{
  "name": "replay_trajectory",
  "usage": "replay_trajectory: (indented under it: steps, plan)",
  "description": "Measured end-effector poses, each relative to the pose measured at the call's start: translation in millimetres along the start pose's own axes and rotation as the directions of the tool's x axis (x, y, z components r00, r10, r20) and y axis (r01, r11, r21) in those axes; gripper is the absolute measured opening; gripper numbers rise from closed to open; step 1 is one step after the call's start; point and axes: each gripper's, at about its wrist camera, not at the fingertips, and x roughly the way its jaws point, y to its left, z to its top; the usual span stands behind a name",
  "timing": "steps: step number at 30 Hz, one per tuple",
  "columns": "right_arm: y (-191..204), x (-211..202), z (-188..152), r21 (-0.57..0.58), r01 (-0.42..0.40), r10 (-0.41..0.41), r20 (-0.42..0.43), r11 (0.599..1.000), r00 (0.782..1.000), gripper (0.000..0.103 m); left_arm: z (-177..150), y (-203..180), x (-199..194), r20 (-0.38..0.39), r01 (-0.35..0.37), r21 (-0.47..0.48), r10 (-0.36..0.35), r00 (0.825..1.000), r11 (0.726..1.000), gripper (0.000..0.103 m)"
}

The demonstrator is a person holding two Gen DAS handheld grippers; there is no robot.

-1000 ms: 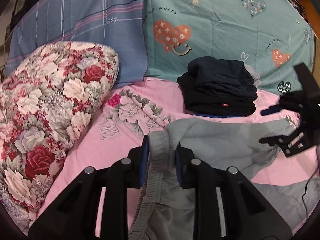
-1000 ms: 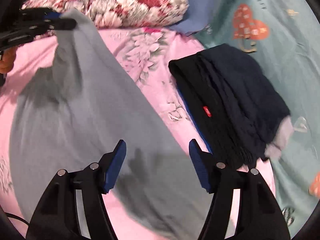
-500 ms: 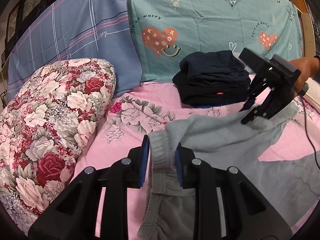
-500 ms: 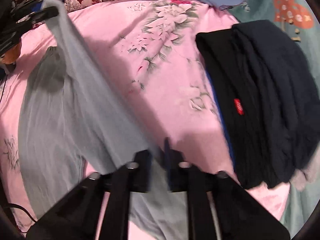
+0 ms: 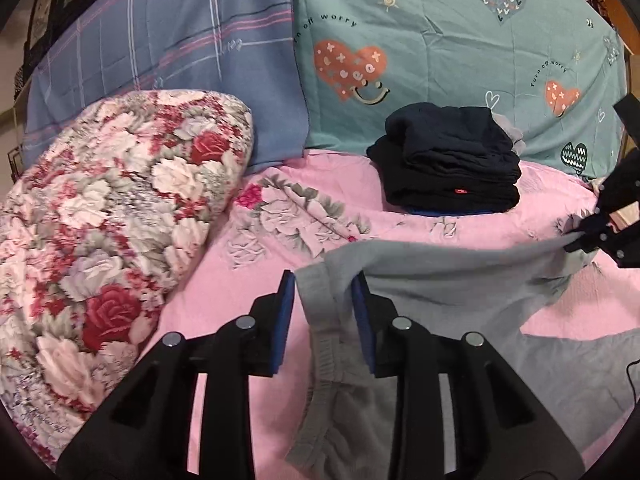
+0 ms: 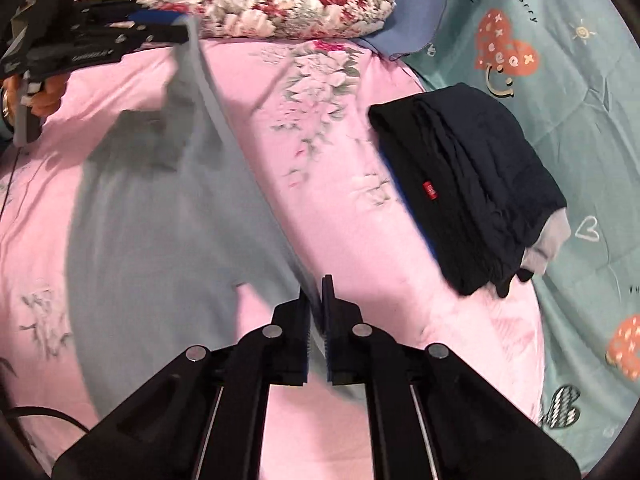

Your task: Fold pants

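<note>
Grey sweatpants point(image 5: 440, 280) lie spread on the pink floral sheet point(image 5: 260, 240). My left gripper point(image 5: 324, 308) is shut on their thick elastic waistband, which fills the gap between the blue pads. At the far right of the left wrist view my right gripper point(image 5: 572, 242) pinches another part of the upper edge. In the right wrist view the right gripper point(image 6: 316, 304) is shut on the grey pants point(image 6: 160, 220). The fabric edge runs taut up to the left gripper point(image 6: 176, 30), lifted off the bed. The pant legs are mostly out of view.
A stack of folded dark clothes point(image 5: 448, 160) sits behind the pants, seen also as the dark stack point(image 6: 472, 184). A floral quilt roll point(image 5: 112, 220) lies left. Teal heart cover point(image 5: 440, 40) and blue plaid cover point(image 5: 180, 40) stand behind. A person's hand point(image 6: 44, 96) holds the left tool.
My right gripper went from open to shut on the pants' edge, then pulled away to the right, stretching the fabric taut. The left gripper kept hold of the waistband.
</note>
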Motion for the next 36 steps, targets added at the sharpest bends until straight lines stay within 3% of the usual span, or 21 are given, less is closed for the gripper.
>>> replay_trajectory:
  steps: [3,7,9,10,11,13,14,15,17,18,19,21,25,27,28,30,32,33,34,35,36]
  plan:
    - [28,-6,-12,0.012,-0.057,0.057,0.011,0.998,0.998,0.003,-14,10,-19,0.002,0.013,-0.001,-0.013,1.000,1.000,0.033]
    - [68,-3,-26,0.005,-0.144,0.144,0.011,0.990,0.989,0.003,-43,25,-28,-0.083,0.020,-0.024,-0.022,0.996,1.000,0.033]
    - [79,3,-30,-0.015,-0.152,0.152,-0.004,0.988,0.988,0.003,-53,34,-30,-0.125,0.078,-0.079,-0.088,0.988,0.994,0.038]
    - [79,6,-30,-0.006,-0.156,0.156,-0.011,0.988,0.988,0.003,-55,38,-29,-0.152,0.109,-0.120,-0.127,0.980,0.987,0.049]
    - [78,10,-29,0.011,-0.183,0.184,-0.030,0.983,0.983,0.004,-55,40,-25,-0.182,0.128,-0.165,-0.157,0.971,0.978,0.051]
    - [72,11,-25,0.023,-0.138,0.138,-0.015,0.990,0.990,0.021,-49,39,-16,-0.218,0.161,-0.226,-0.211,0.953,0.961,0.051]
    - [69,10,-24,0.027,-0.129,0.129,0.001,0.991,0.992,0.041,-43,37,-9,-0.236,0.185,-0.270,-0.251,0.939,0.945,0.051]
    - [64,4,-22,0.034,-0.117,0.116,0.036,0.993,0.993,0.046,-35,35,0,-0.247,0.220,-0.318,-0.304,0.920,0.922,0.051]
    - [56,-6,-21,0.055,-0.104,0.099,0.089,0.993,0.991,0.048,-19,31,16,-0.260,0.254,-0.398,-0.374,0.890,0.882,0.064]
    - [49,-10,-20,0.069,-0.111,0.103,0.114,0.991,0.988,0.048,-11,27,24,-0.259,0.258,-0.419,-0.387,0.885,0.871,0.064]
    - [44,-13,-21,0.081,-0.102,0.091,0.129,0.991,0.987,0.049,-4,24,29,-0.260,0.254,-0.426,-0.387,0.885,0.868,0.066]
    - [34,-13,-23,0.108,-0.072,0.058,0.132,0.991,0.990,0.060,10,15,48,-0.295,0.220,-0.441,-0.372,0.880,0.870,0.077]
    - [24,-9,-33,0.144,-0.080,0.059,0.144,0.986,0.988,0.060,21,7,93,-0.422,0.119,-0.506,-0.366,0.829,0.854,0.079]
    - [22,-7,-39,0.144,-0.091,0.068,0.155,0.985,0.986,0.060,19,4,114,-0.489,0.073,-0.534,-0.378,0.786,0.842,0.078]
    - [22,-7,-40,0.138,-0.098,0.077,0.156,0.986,0.985,0.060,19,3,121,-0.505,0.050,-0.546,-0.376,0.777,0.836,0.078]
    - [21,-3,-41,0.103,-0.105,0.089,0.153,0.989,0.984,0.060,21,2,128,-0.525,0.010,-0.536,-0.342,0.779,0.844,0.078]
    - [19,6,-40,0.067,-0.105,0.095,0.139,0.992,0.986,0.060,22,2,134,-0.533,-0.006,-0.532,-0.330,0.779,0.847,0.071]
    - [17,10,-39,0.047,-0.103,0.096,0.130,0.994,0.987,0.060,22,1,135,-0.538,-0.013,-0.528,-0.323,0.779,0.849,0.060]
    - [15,14,-37,0.033,-0.110,0.105,0.120,0.993,0.987,0.060,20,-1,136,-0.550,-0.012,-0.516,-0.320,0.771,0.857,0.025]
    - [12,18,-35,0.023,-0.113,0.110,0.113,0.993,0.988,0.060,18,-2,139,-0.565,-0.009,-0.511,-0.328,0.757,0.860,0.003]
    - [8,23,-32,0.013,-0.118,0.116,0.103,0.993,0.988,0.060,15,-2,140,-0.571,-0.009,-0.513,-0.334,0.750,0.858,0.003]
